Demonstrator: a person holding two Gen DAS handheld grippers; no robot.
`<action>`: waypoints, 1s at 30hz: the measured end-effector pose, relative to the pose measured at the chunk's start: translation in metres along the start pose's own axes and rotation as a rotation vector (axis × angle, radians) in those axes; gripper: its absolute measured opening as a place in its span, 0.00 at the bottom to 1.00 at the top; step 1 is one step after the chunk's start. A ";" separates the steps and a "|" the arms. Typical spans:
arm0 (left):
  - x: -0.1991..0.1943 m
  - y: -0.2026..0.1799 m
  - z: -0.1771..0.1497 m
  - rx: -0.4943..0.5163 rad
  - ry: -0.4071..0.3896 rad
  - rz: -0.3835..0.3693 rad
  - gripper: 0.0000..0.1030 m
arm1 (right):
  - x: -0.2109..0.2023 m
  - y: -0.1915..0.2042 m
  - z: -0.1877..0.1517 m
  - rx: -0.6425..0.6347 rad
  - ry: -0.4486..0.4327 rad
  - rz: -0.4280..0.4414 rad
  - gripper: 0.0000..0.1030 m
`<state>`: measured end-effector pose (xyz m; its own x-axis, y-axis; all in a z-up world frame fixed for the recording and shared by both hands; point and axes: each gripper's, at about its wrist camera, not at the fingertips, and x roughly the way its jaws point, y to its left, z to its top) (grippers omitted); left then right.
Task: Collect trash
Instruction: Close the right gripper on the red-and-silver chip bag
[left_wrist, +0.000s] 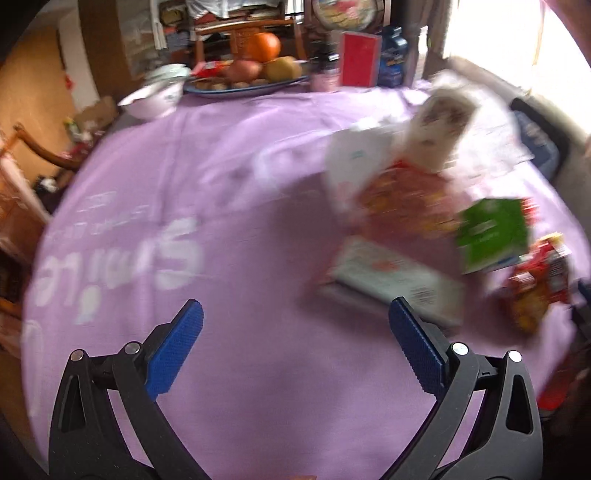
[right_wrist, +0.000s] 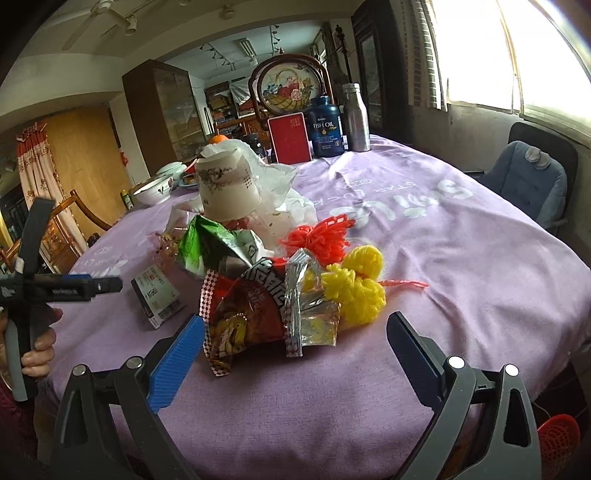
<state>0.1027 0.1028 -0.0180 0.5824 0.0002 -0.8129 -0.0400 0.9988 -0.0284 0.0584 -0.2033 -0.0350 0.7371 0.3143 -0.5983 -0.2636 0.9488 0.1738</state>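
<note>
A heap of trash lies on the purple tablecloth (right_wrist: 443, 258): a red snack wrapper (right_wrist: 243, 314), a green foil bag (right_wrist: 210, 243), a tipped paper cup (right_wrist: 225, 188), white plastic, yellow pompoms (right_wrist: 354, 284) and red netting (right_wrist: 321, 236). A small flat carton (right_wrist: 157, 291) lies left of the heap. My right gripper (right_wrist: 295, 332) stands open, its blue pads either side of the red wrapper's near end, not pressing it. My left gripper (left_wrist: 295, 317) is open over bare cloth, the flat carton (left_wrist: 395, 277) just beyond its right finger; this view is blurred. The green bag (left_wrist: 491, 232) and the cup (left_wrist: 439, 129) lie further right.
At the far end stand a red box (right_wrist: 290, 138), a fish oil bottle (right_wrist: 325, 127), a steel bottle (right_wrist: 355, 118), bowls (right_wrist: 153, 188) and a fruit plate (left_wrist: 243, 83). A padded chair (right_wrist: 528, 177) is at the right. A hand (right_wrist: 37, 354) holds the other gripper's handle at left.
</note>
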 end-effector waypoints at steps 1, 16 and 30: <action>-0.001 -0.012 0.004 0.009 -0.007 -0.041 0.94 | 0.000 0.000 0.000 0.001 0.000 -0.005 0.94; 0.017 -0.033 -0.010 0.228 0.028 0.188 0.94 | -0.004 -0.005 -0.004 0.007 -0.018 0.008 0.94; 0.018 -0.088 -0.007 0.237 0.051 -0.013 0.94 | -0.006 -0.004 -0.007 0.012 -0.013 0.004 0.94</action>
<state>0.1112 0.0144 -0.0340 0.5398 -0.0092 -0.8418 0.1625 0.9823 0.0934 0.0507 -0.2093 -0.0376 0.7439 0.3180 -0.5878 -0.2590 0.9480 0.1851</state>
